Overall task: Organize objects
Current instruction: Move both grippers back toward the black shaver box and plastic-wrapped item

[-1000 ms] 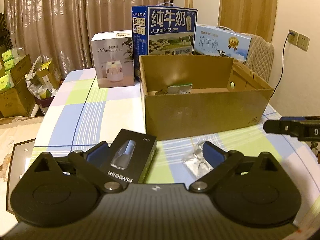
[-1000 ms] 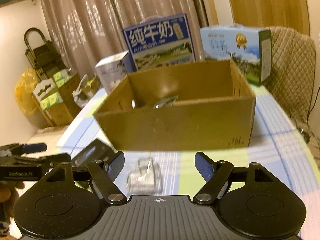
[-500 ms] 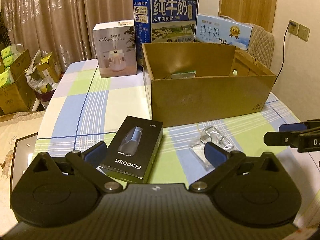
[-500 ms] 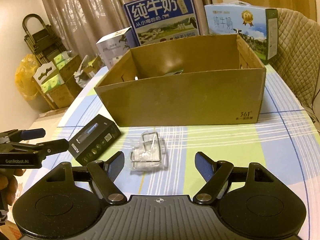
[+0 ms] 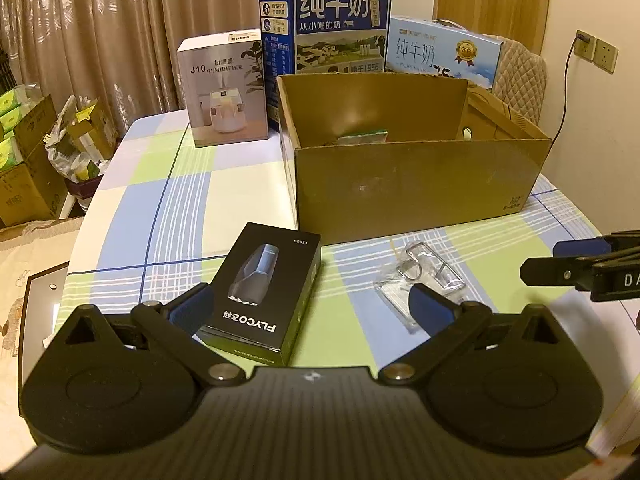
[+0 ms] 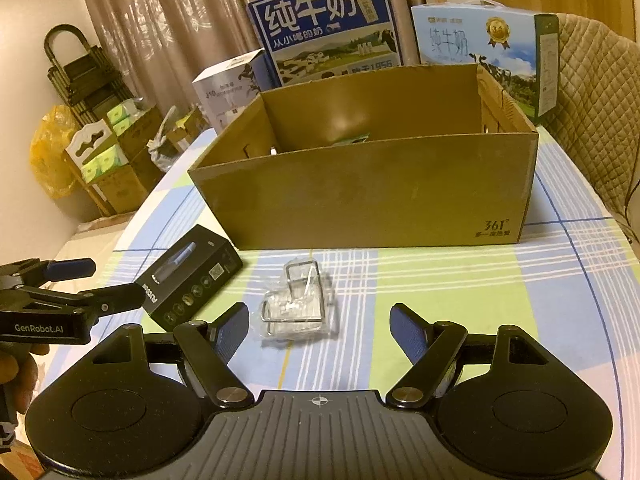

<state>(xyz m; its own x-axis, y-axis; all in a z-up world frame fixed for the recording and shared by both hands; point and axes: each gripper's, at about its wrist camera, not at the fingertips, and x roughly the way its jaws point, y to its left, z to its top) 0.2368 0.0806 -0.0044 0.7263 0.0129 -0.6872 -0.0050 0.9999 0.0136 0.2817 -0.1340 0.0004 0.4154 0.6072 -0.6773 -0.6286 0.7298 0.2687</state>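
Observation:
A black FLYCO box [image 5: 264, 292] lies flat on the checked tablecloth, in front of an open cardboard box [image 5: 416, 184] with a green packet [image 5: 362, 136] inside. My left gripper [image 5: 310, 304] is open and hovers over the black box, its left finger beside the box's edge. A clear plastic bag with a wire piece [image 6: 298, 304] lies just ahead of my right gripper [image 6: 320, 320], which is open and holds nothing. The black box [image 6: 192, 280] and left gripper [image 6: 104, 282] appear at the left of the right wrist view. The right gripper [image 5: 560, 260] shows at the right edge of the left wrist view.
A white humidifier box [image 5: 224, 92] and two blue milk cartons [image 5: 336, 24] [image 5: 444, 56] stand behind the cardboard box. A quilted chair [image 6: 592, 112] is at the far right. Cardboard boxes and bags [image 5: 36, 152] sit on the floor to the left.
Both views have pulled back slightly and tipped down, so the black box and the clear bag show more fully. Nothing was gripped, and both jaws stayed as wide.

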